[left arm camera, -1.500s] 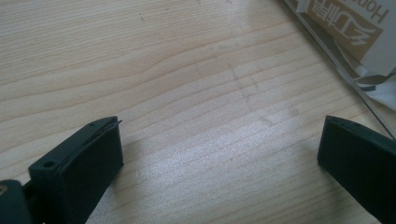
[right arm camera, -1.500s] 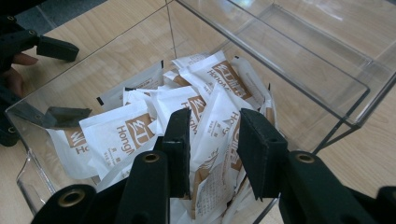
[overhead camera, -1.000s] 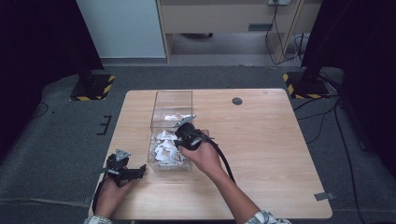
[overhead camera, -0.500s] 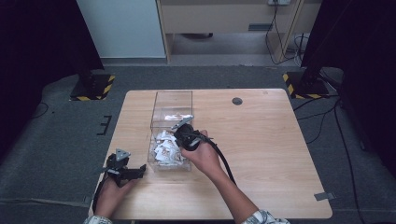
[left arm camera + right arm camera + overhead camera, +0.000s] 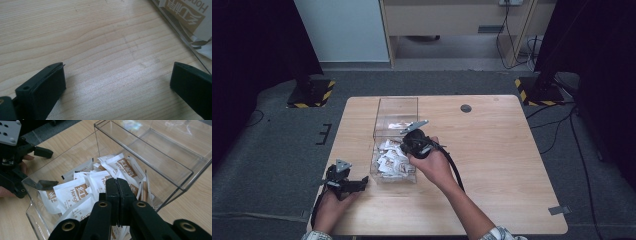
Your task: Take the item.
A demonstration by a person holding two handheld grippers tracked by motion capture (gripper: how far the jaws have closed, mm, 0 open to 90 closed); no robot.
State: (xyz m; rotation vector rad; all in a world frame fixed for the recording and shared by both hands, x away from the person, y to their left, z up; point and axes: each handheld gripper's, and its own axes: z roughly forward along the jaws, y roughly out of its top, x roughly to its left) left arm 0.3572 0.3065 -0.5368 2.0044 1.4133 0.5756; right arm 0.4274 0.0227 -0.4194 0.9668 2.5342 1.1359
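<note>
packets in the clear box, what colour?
White packets with brown printed labels; clearest in the right gripper view.

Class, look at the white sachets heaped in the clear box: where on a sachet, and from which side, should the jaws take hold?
Probably by a free edge or corner of a top sachet, coming down through the open top of the clear box. The sachets are flat and overlapping, so faces offer little to pinch, and the box's walls block a sideways approach. The right gripper is shut above them.

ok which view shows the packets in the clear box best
The right gripper view: the packets lie heaped close up inside the clear box, their brown print visible. The high view shows them as a small white pile. The left gripper view catches just the corner of one.
</note>
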